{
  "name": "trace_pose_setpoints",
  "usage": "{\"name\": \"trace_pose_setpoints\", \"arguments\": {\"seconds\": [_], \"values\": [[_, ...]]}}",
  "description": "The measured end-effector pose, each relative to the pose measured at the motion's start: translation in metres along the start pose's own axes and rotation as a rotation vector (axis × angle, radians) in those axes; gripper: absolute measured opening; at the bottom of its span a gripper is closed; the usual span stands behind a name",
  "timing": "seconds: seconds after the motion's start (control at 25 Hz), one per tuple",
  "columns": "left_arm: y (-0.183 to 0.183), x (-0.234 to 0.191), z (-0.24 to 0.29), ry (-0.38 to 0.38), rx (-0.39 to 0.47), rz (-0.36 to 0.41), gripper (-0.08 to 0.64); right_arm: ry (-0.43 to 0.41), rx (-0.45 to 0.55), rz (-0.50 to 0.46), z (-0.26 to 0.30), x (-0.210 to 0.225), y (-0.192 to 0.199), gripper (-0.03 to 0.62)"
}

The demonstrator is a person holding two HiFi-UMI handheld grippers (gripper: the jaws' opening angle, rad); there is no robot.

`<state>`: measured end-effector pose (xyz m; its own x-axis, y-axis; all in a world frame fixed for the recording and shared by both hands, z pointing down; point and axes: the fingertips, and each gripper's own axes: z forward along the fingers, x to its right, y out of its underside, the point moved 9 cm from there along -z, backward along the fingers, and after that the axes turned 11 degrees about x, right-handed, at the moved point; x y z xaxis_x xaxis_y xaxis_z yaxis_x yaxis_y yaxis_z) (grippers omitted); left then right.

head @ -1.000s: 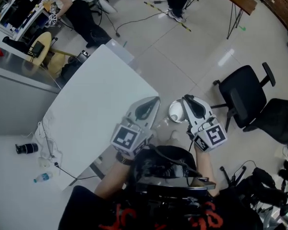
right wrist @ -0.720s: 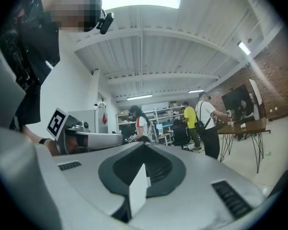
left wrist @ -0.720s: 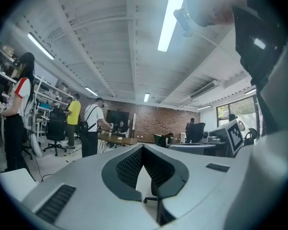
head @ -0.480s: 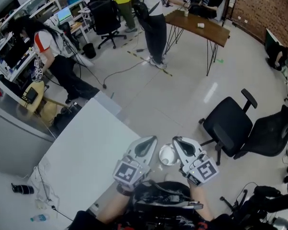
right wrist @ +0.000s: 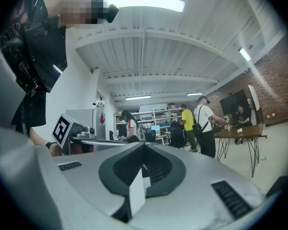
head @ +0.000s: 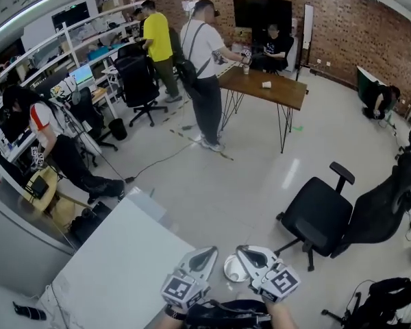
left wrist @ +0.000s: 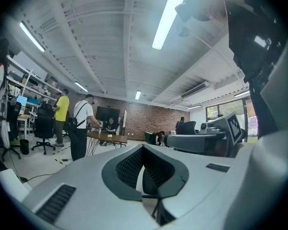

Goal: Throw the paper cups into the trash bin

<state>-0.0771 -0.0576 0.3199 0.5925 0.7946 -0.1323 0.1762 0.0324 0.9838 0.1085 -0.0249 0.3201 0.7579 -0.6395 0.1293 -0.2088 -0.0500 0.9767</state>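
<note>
paper cup [head: 234, 270] is in the air in front of the person, between the noses of the two grippers. it's just right of the white table [head: 116, 273], off it and over the floor.

right gripper [head: 241, 251] has it. the jaws are closed right down on the cup wall, and the right gripper view shows a thin white edge of paper standing between the pads. my read is a one-wall pinch near the rim. that suits a thin cup, since squeezing across the body would crush it, and a level gripper lets the cup hang without spilling out of the grip.

left gripper [head: 212, 251] sits just beside the cup. its jaws are drawn together to a thin slit and i see nothing held in its own view. looks like it's only riding along.

orientation: the mouth faces up at the head camera, with the inside showing as a white ring. so the long axis is roughly vertical, base toward the floor. can't rule out a slight tilt.

the cup isn't binned yet. a small dark bin [head: 118, 129] stands well off by the desks on the left and could be the target, not sure. the black office chair [head: 322, 218] is on the right, apart from the cup.
</note>
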Motion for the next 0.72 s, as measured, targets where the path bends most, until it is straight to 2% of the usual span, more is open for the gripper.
{"name": "trace_pose_setpoints", "arguments": {"seconds": [0.16, 0.28, 0.52, 0.72], "values": [[0.023, 0.003, 0.001, 0.049, -0.053, -0.042, 0.002, 0.021, -0.029, 0.02, -0.011, -0.002, 0.008, 0.005], [0.023, 0.007, 0.004, 0.08, -0.079, -0.053, 0.002, 0.045, -0.033, 0.031, -0.019, -0.001, 0.011, 0.005], [0.027, 0.01, 0.012, 0.109, -0.073, -0.052, 0.002, 0.098, -0.036, 0.02, -0.032, 0.003, 0.008, 0.003], [0.022, 0.011, 0.017, 0.113, -0.062, -0.055, 0.002, 0.089, -0.032, 0.02, -0.035, 0.007, 0.008, 0.003]]}}
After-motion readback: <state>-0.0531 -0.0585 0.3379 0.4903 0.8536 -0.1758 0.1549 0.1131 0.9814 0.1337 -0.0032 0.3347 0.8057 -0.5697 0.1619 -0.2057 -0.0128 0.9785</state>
